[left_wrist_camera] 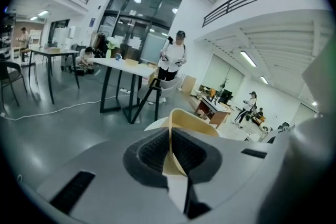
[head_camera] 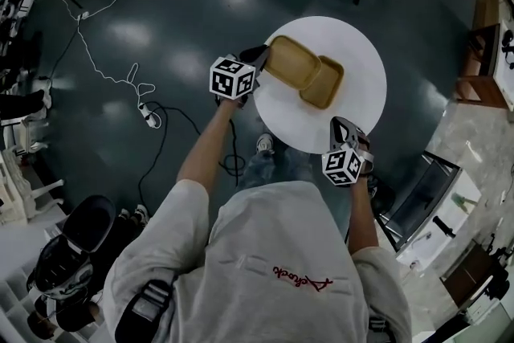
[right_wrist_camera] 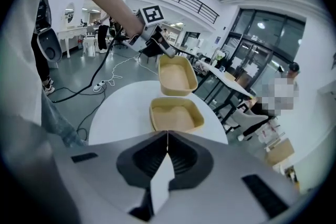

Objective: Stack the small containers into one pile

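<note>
Shoulders in a pale grey shirt (head_camera: 257, 253) fill the bottom of the head view, with both forearms reaching up toward a round white table (head_camera: 361, 52) just above the middle of the frame.

At the table's left edge, the left gripper (head_camera: 263, 58) has its fingers pinched on the rim of a tan container (head_camera: 293, 62). In the left gripper view the thin tan wall runs straight down between the two dark pads (left_wrist_camera: 149, 152). They press on it from both sides, and the rest of the container (left_wrist_camera: 194, 126) rises beyond the left gripper (left_wrist_camera: 170, 136). From the right gripper view this container (right_wrist_camera: 176, 76) is tilted, its opening turned toward the camera, with the left gripper (right_wrist_camera: 157, 47) at its upper left corner.

A second tan container (head_camera: 323, 82) sits flat on the table just to the right of the first. The two corners meet or overlap in the head view; I cannot tell if they touch.

The right gripper (head_camera: 345, 127) is at the table's lower right edge, apart from both containers. Its fingers are pressed together with nothing between them, and the second container (right_wrist_camera: 176, 115) lies just beyond the right gripper (right_wrist_camera: 167, 139).
</note>
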Demonstrator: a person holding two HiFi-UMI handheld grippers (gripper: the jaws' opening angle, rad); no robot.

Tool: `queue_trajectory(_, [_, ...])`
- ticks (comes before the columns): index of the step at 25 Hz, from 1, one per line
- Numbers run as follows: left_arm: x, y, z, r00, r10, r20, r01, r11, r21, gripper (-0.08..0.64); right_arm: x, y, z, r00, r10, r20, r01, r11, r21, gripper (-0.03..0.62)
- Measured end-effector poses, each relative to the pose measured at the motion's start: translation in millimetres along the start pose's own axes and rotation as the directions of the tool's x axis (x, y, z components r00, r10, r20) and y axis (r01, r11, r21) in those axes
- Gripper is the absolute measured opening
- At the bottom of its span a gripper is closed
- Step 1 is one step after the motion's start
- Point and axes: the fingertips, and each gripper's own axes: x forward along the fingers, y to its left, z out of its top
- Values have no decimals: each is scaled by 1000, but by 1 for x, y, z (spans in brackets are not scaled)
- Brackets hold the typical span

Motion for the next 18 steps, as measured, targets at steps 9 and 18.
queue_trajectory(9, [38, -42, 14, 985, -139, -99, 154, 973, 170, 25, -21, -14, -30, 997, -56, -45, 59, 996, 72, 21])
queue_trajectory(18, [60, -77, 21, 954, -213, -211, 283, 870, 403, 25, -33, -15, -50, 994, -75, -79, 84, 990, 117, 21])
